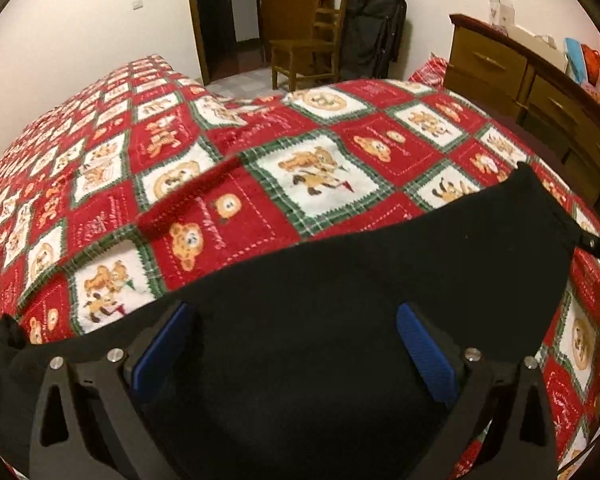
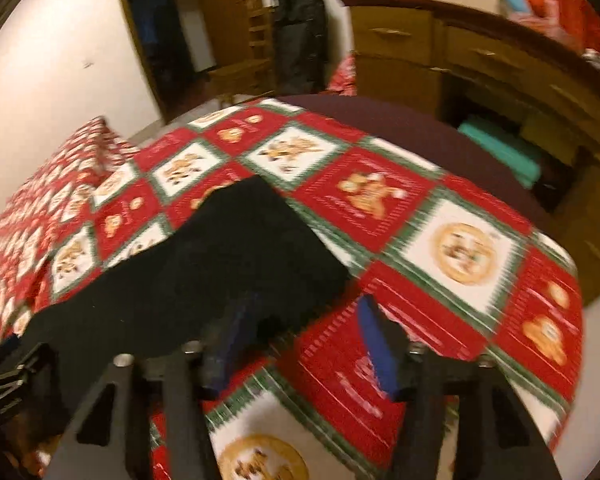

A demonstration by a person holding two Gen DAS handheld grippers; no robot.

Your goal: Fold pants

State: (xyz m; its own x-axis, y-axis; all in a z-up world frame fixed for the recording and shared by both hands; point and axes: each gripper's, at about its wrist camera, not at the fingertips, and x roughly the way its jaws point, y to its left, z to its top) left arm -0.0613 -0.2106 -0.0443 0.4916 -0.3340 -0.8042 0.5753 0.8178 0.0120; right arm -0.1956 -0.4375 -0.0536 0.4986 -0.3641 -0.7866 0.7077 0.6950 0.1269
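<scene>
Black pants [image 1: 380,264] lie flat on a red, white and green teddy-bear quilt [image 1: 228,184] on a bed. My left gripper [image 1: 296,320] is open, its blue pads wide apart just above the black cloth. In the blurred right wrist view, my right gripper [image 2: 304,316] is open at the near right corner of the pants [image 2: 204,272]. Its left blue pad [image 2: 236,332] is over the cloth edge and its right pad [image 2: 374,344] is over the quilt [image 2: 460,248]. The right gripper's tip [image 1: 596,246] shows at the pants' right edge in the left view.
A wooden dresser [image 1: 532,92] stands along the right side of the bed, with an open compartment holding a teal item [image 2: 504,152]. A wooden chair [image 1: 308,48], a black bag [image 1: 372,32] and a doorway [image 1: 224,16] are beyond the bed's far edge.
</scene>
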